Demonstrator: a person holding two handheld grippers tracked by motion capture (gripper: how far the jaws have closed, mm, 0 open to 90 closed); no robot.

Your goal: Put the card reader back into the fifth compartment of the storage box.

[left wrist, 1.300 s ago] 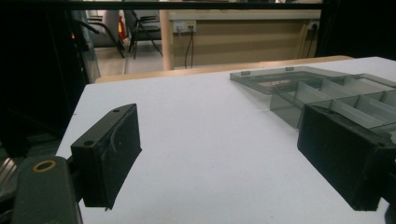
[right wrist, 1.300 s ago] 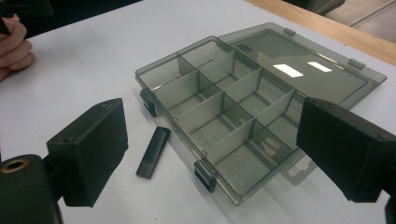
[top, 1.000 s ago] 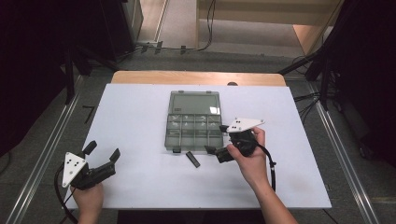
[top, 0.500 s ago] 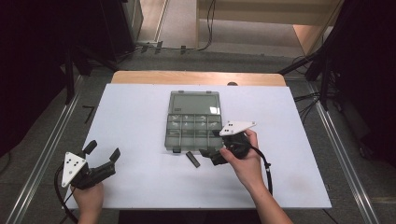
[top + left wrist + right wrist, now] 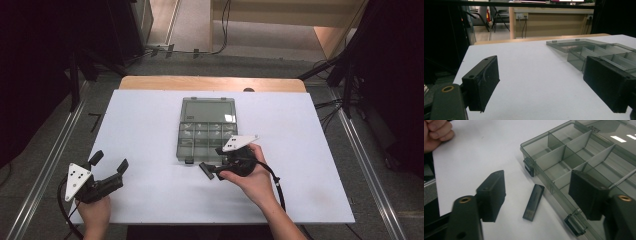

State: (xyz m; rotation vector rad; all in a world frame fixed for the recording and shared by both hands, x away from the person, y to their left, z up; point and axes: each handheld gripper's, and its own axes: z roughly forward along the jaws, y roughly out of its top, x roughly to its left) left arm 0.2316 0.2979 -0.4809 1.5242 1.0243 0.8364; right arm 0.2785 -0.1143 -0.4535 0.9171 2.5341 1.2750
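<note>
Right gripper view: right gripper (image 5: pixel 536 195), jaws just closing but part-open, empty, straddles the USB stick (image 5: pixel 534 202) beside the organizer box (image 5: pixel 564 152); probably lower squarely, then pinch its long sides.

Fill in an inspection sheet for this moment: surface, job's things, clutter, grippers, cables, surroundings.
Surface: white table top, wooden edge at the far side.
Job's things: dark USB stick lying flat beside the open compartment box, whose visible compartments look empty.
Clutter: nothing seen.
Grippers: right gripper has just been closing, with the stick between its jaws but not yet pressed; left gripper open, holding nothing, near the table's front left corner.
Cables: one trails from each gripper; more lie on the floor beyond the table.
Surroundings: metal rails at both sides, dark equipment around, wooden furniture behind.
</note>
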